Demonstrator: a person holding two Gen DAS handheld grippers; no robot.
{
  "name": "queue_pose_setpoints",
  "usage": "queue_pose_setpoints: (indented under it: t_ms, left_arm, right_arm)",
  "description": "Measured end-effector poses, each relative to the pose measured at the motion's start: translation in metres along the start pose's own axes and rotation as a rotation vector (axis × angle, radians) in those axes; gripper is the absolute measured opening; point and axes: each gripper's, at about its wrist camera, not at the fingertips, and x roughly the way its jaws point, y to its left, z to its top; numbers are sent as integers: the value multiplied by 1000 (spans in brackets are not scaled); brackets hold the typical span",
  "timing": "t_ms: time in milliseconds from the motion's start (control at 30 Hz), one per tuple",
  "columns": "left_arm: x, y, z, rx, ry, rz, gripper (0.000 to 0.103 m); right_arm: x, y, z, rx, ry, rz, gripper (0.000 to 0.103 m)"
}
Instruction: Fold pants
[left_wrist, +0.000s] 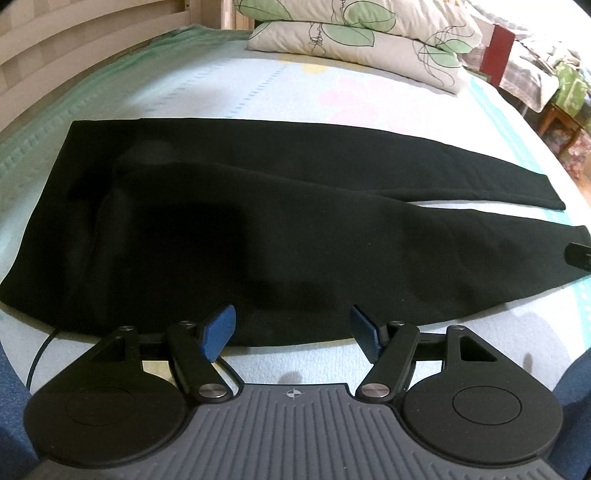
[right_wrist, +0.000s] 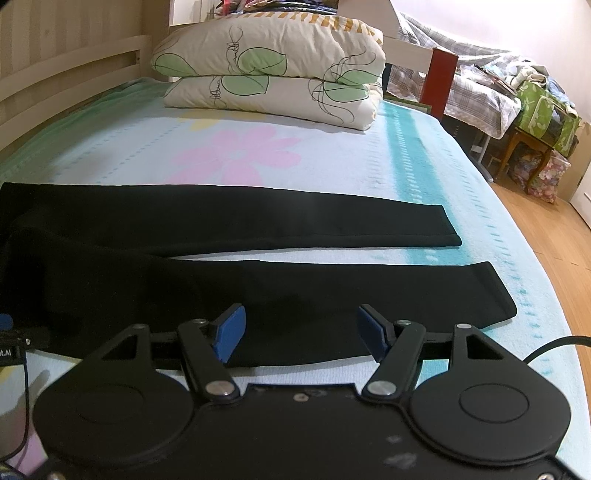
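Black pants (left_wrist: 258, 221) lie flat across the bed, waist to the left, the two legs running right and slightly apart. My left gripper (left_wrist: 291, 325) is open and empty, its blue pads at the near edge of the pants' upper part. My right gripper (right_wrist: 301, 326) is open and empty over the near leg (right_wrist: 332, 295), close to its cuff. The far leg (right_wrist: 258, 214) ends in a hemmed cuff further back. The right gripper's tip shows at the right edge of the left wrist view (left_wrist: 580, 254).
The bed sheet (right_wrist: 332, 166) is light blue with a pink flower. Two stacked leaf-print pillows (right_wrist: 273, 74) lie at the head. A wooden bed rail (left_wrist: 55, 44) runs on the left. The bed edge and wooden floor (right_wrist: 554, 240) are on the right, with cluttered furniture beyond.
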Motion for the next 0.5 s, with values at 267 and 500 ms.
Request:
queue_pose_setpoints:
  t_ms: [267,500]
  left_arm:
    - [0,1,-1,-3,-3,0,67]
    - [-1,1,-1,-2,-3,0,67]
  right_arm:
    - [0,1,0,-1,1,1,70]
    - [1,1,0,-1,3,2,70]
